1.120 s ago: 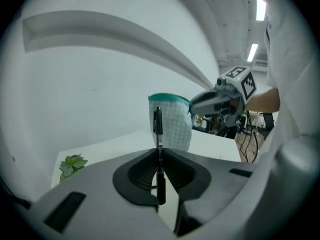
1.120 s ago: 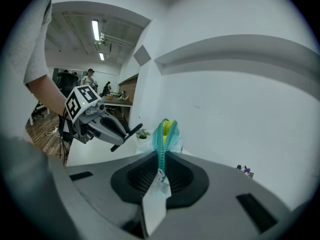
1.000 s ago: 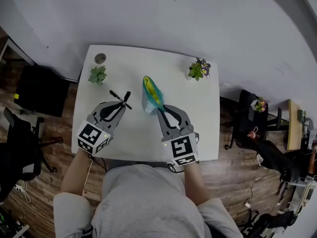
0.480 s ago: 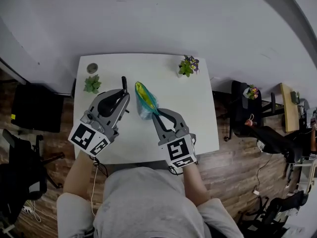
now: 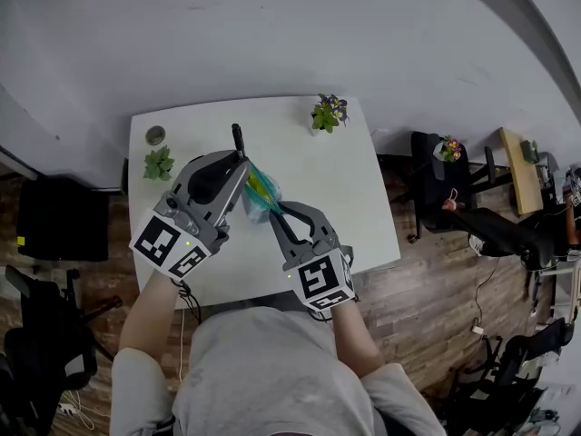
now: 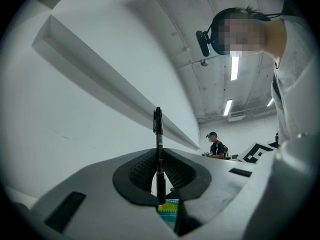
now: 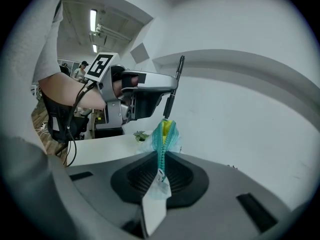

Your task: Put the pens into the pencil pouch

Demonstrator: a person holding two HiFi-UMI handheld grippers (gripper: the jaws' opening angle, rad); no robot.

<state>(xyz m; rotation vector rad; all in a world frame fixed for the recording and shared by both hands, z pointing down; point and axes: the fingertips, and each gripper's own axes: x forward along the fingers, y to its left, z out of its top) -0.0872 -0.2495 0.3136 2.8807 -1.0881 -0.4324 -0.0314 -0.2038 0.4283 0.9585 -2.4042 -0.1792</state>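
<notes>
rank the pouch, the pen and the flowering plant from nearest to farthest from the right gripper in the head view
1. pouch, clamped in the right gripper itself.
2. pen, up and to the left, held by the left gripper.
3. flowering plant, farther back on the right.

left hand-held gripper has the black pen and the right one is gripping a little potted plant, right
No, the last part is wrong: the right hand-held gripper is shut on the pencil pouch, at its teal zip edge, as the right gripper view shows. The left hand-held gripper does hold the black pen.
</notes>
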